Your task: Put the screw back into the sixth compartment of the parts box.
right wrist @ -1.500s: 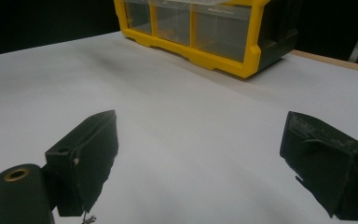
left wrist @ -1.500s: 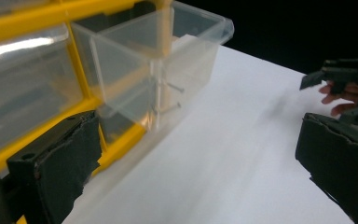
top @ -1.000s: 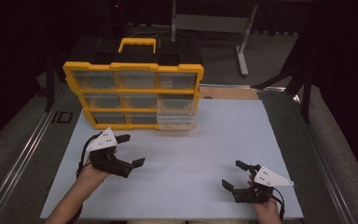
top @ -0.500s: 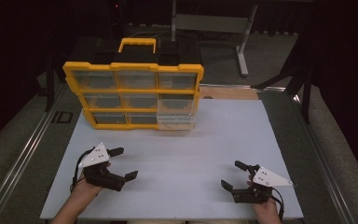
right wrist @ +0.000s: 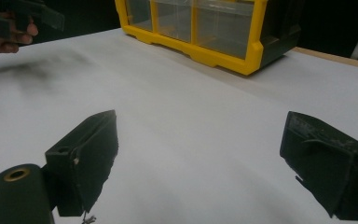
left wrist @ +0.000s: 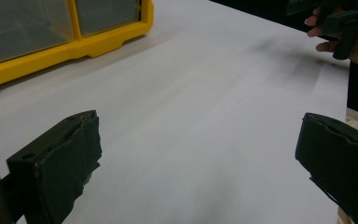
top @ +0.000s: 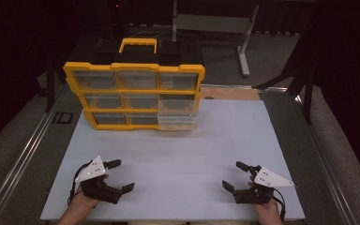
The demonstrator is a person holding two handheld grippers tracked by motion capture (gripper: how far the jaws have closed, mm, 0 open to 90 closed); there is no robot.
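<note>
A: Where is my left gripper (top: 121, 175) right now?

B: I have it low on the near left part of the white table (top: 183, 154). Its two black jaws stand wide apart, and there is nothing between them, just bare white top.

A: And my right gripper (top: 235, 175)?

B: I hold it at the near right part of the table. Its jaws are spread wide too, with nothing in them. The two grippers are well apart, one on each side.

A: Where is the yellow drawer box (top: 133, 96)?

B: It stands at the far side of the table, well away from both grippers. It has rows of clear little drawers and a yellow handle (top: 138, 43) on top. It sits more to my left side, so my left gripper is a bit nearer to it.

A: What do I see from the left gripper view?

B: The box's yellow bottom edge (left wrist: 70, 46) is up in the far left corner. From the right gripper view, the box (right wrist: 200, 32) is straight ahead and far off. Neither gripper touches it.
</note>
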